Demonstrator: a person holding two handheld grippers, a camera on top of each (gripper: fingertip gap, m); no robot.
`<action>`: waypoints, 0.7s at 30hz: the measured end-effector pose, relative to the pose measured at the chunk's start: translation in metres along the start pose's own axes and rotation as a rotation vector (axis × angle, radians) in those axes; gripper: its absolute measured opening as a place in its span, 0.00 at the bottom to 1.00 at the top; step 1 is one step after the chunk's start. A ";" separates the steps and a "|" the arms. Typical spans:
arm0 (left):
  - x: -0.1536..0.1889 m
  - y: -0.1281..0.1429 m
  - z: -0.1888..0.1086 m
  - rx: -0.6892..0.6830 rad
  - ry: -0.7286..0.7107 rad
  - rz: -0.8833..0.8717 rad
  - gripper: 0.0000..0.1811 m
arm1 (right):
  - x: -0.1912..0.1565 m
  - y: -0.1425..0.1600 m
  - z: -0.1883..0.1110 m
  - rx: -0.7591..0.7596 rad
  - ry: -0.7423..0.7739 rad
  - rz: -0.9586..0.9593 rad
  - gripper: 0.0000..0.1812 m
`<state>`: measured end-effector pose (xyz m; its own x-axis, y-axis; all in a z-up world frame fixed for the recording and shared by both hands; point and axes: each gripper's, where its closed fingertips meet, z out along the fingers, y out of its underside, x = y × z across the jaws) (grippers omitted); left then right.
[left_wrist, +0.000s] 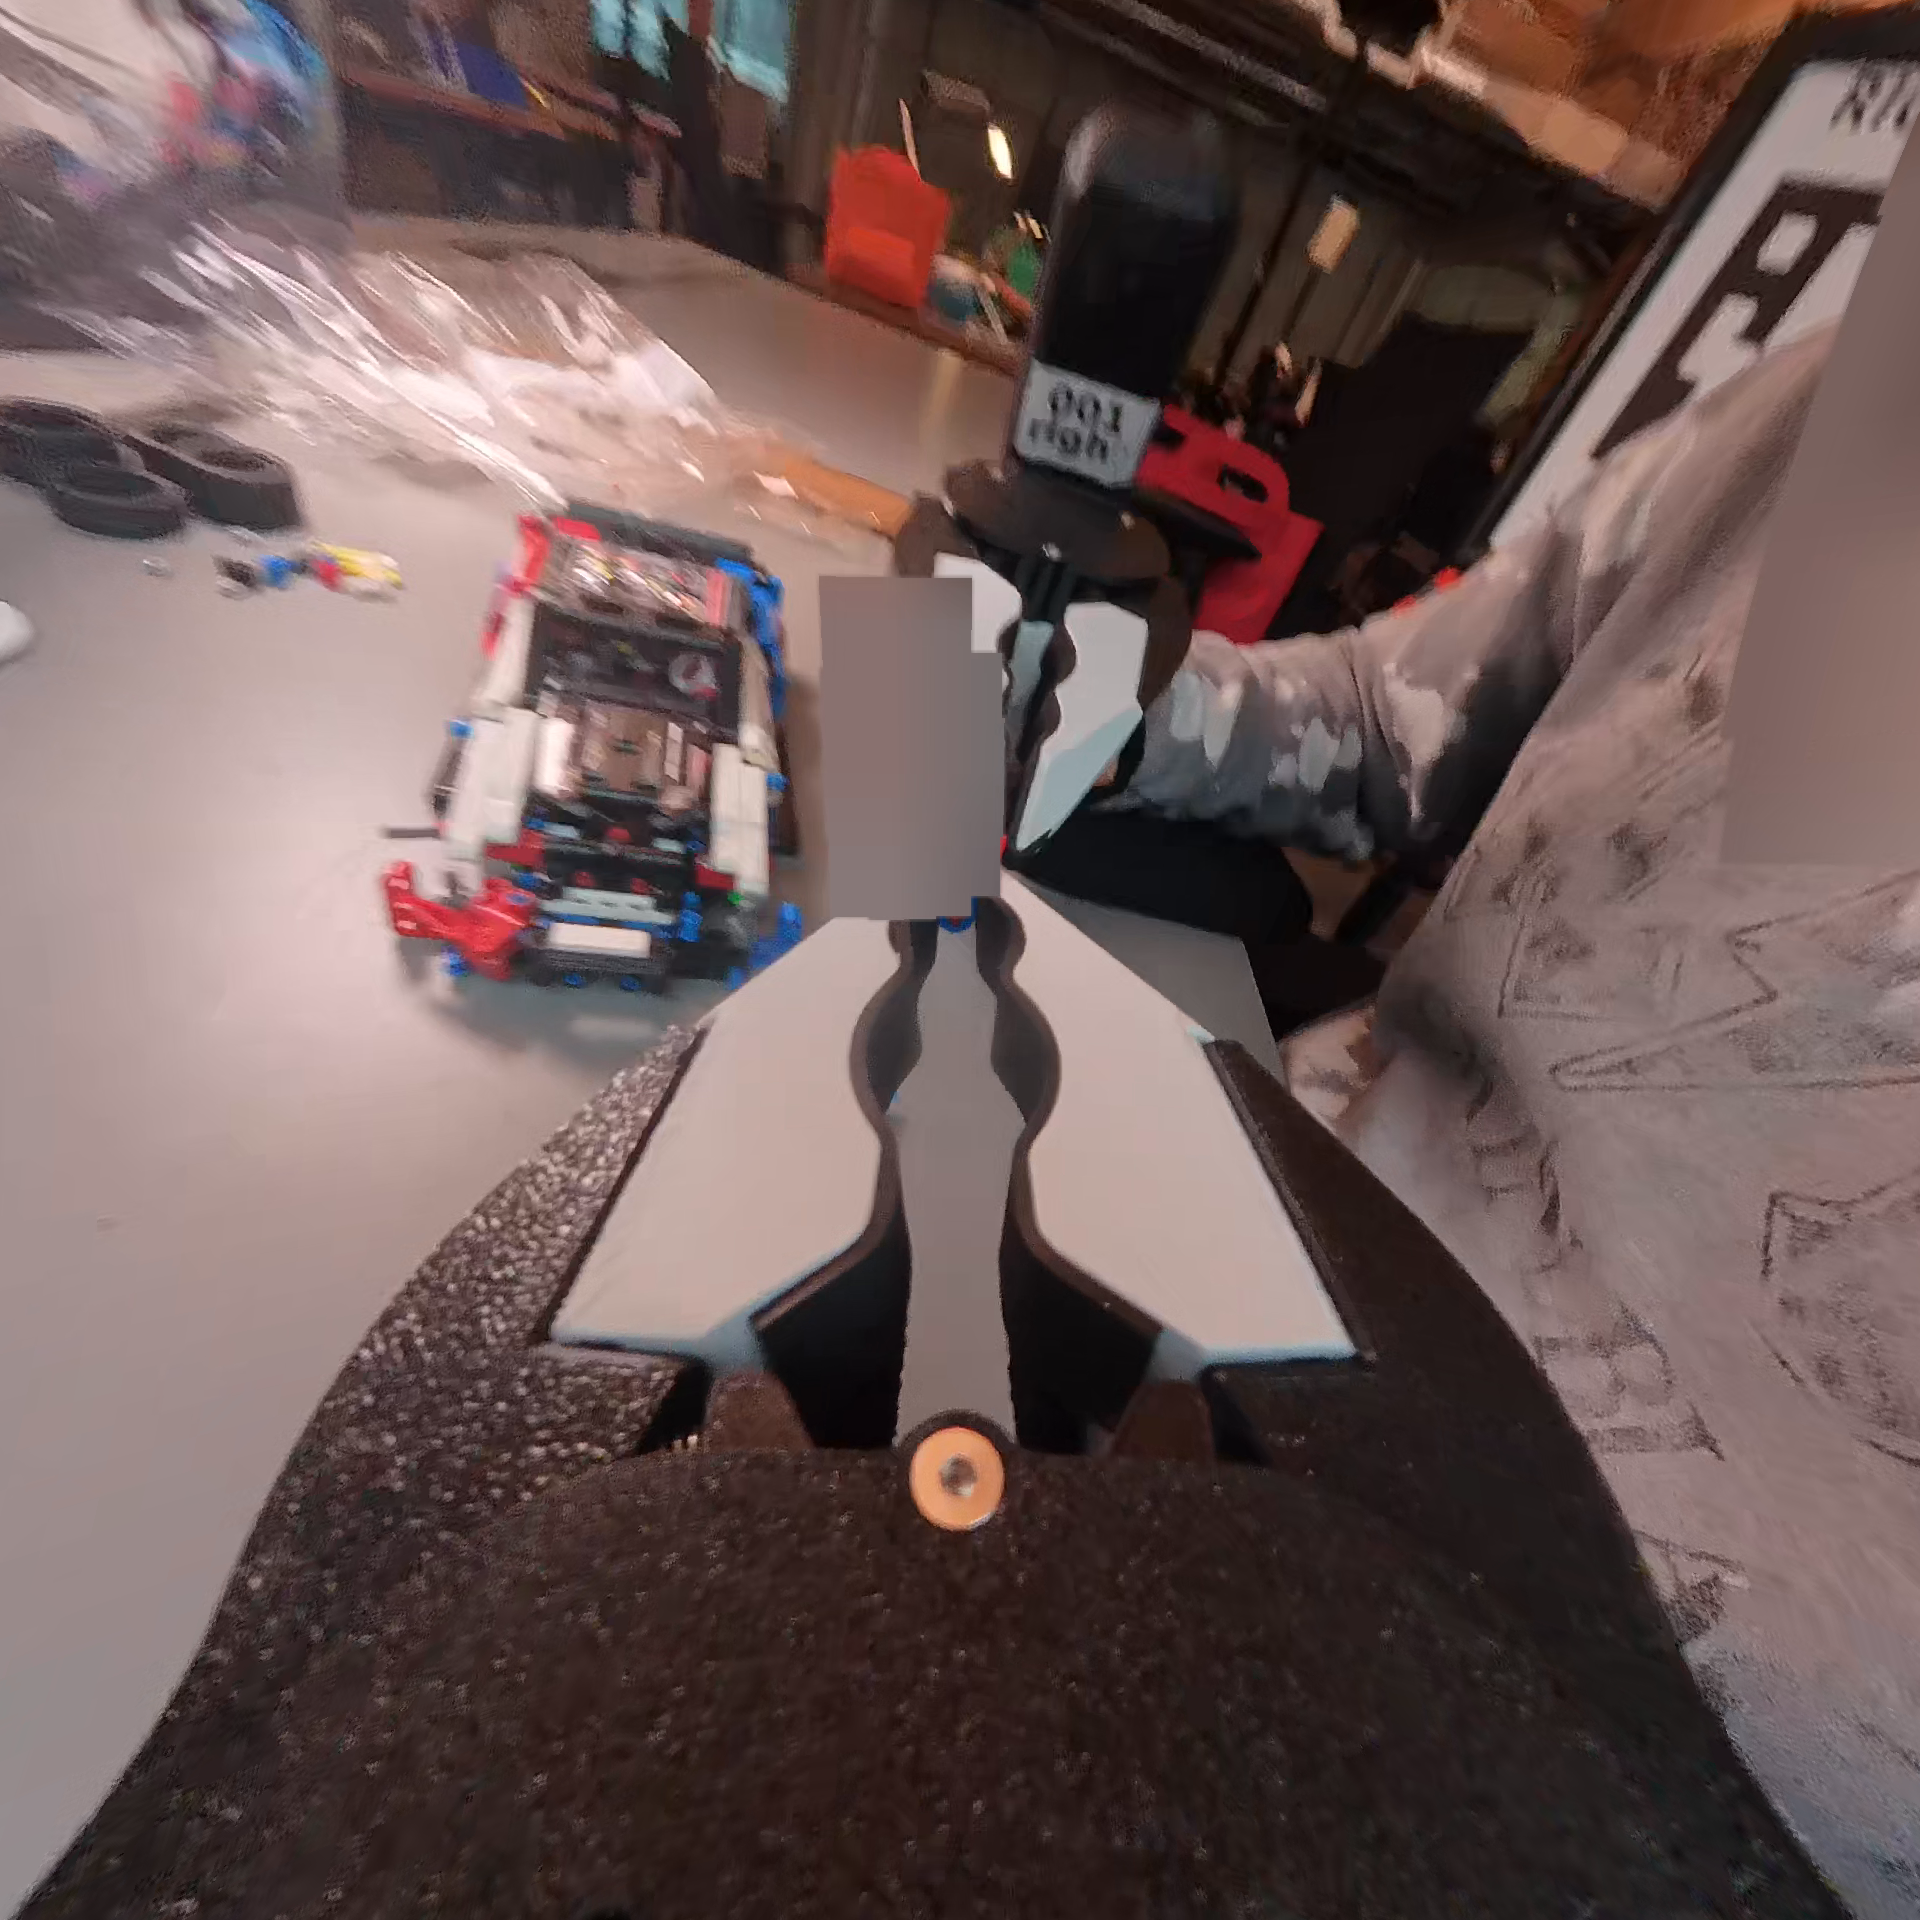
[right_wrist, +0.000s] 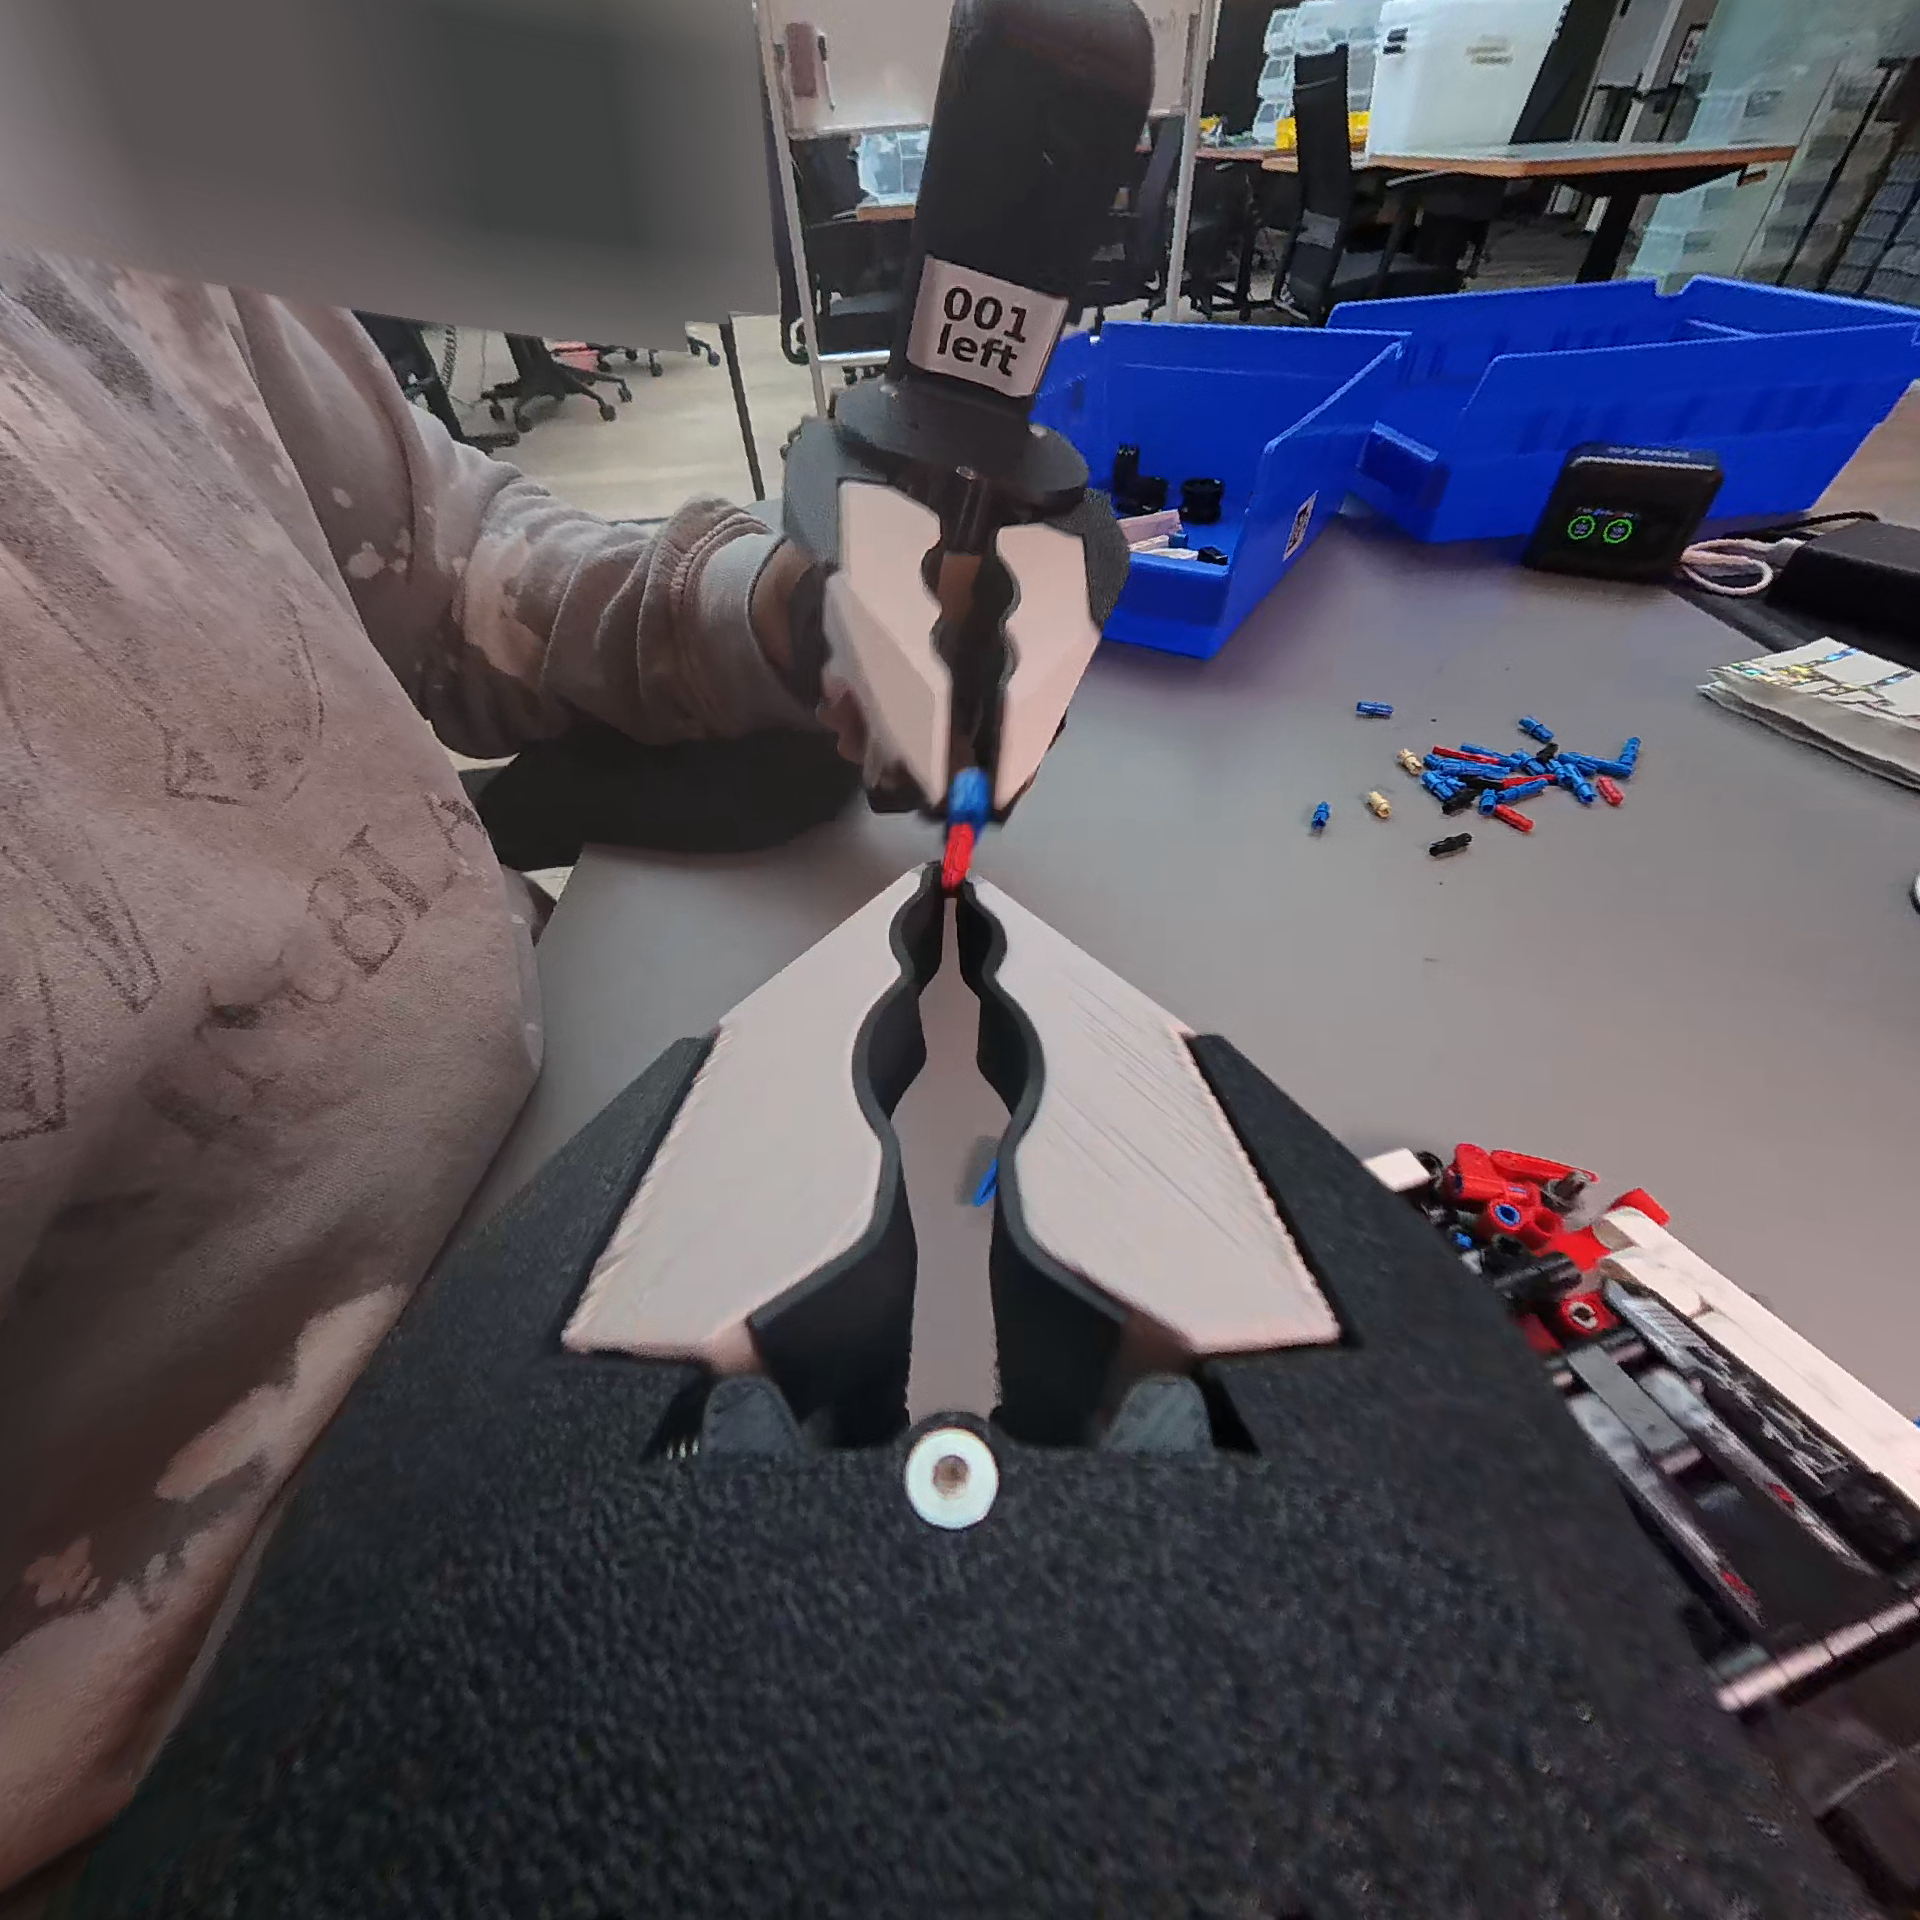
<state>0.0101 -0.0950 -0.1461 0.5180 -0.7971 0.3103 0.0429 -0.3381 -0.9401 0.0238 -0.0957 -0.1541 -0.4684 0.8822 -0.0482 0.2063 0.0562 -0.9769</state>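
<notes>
My left gripper (left_wrist: 951, 925) is shut on a small blue pin (right_wrist: 968, 795). My right gripper (right_wrist: 948, 894) is shut on a small red pin (right_wrist: 954, 857). The two grippers meet tip to tip above the grey table (right_wrist: 1351, 987), and the red and blue pins are end to end, touching. In the right wrist view the left gripper (right_wrist: 966, 800) points down at mine. In the left wrist view the right gripper (left_wrist: 1023, 831) comes in from above, and a mosaic patch hides the pins. A brick-built car (left_wrist: 613, 769) lies on the table to the left of the left gripper.
The car also shows at the lower right of the right wrist view (right_wrist: 1662, 1382). Loose blue, red and black pins (right_wrist: 1527, 774) lie on the table. Blue bins (right_wrist: 1558, 416), a small black device (right_wrist: 1621, 520) and a booklet (right_wrist: 1829, 707) stand behind. Black tyres (left_wrist: 135, 468) and plastic bags (left_wrist: 416, 343) lie far left. Less than 4 cm separates the two grippers' tips.
</notes>
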 end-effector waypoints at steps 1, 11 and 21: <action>-0.013 -0.013 -0.021 0.078 -0.037 -0.029 0.02 | 0.007 0.002 -0.012 0.009 0.020 0.028 0.00; -0.021 0.006 -0.007 0.012 0.011 -0.089 0.02 | 0.011 0.047 -0.004 -0.237 0.097 -0.036 0.01; -0.013 -0.007 -0.010 0.151 0.138 -0.270 0.02 | 0.017 0.099 -0.003 -0.550 0.168 -0.101 0.11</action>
<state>-0.0054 -0.0875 -0.1425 0.3506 -0.7527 0.5572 0.2938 -0.4766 -0.8286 0.0393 -0.0739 -0.2511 -0.3758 0.9192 0.1172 0.6047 0.3391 -0.7207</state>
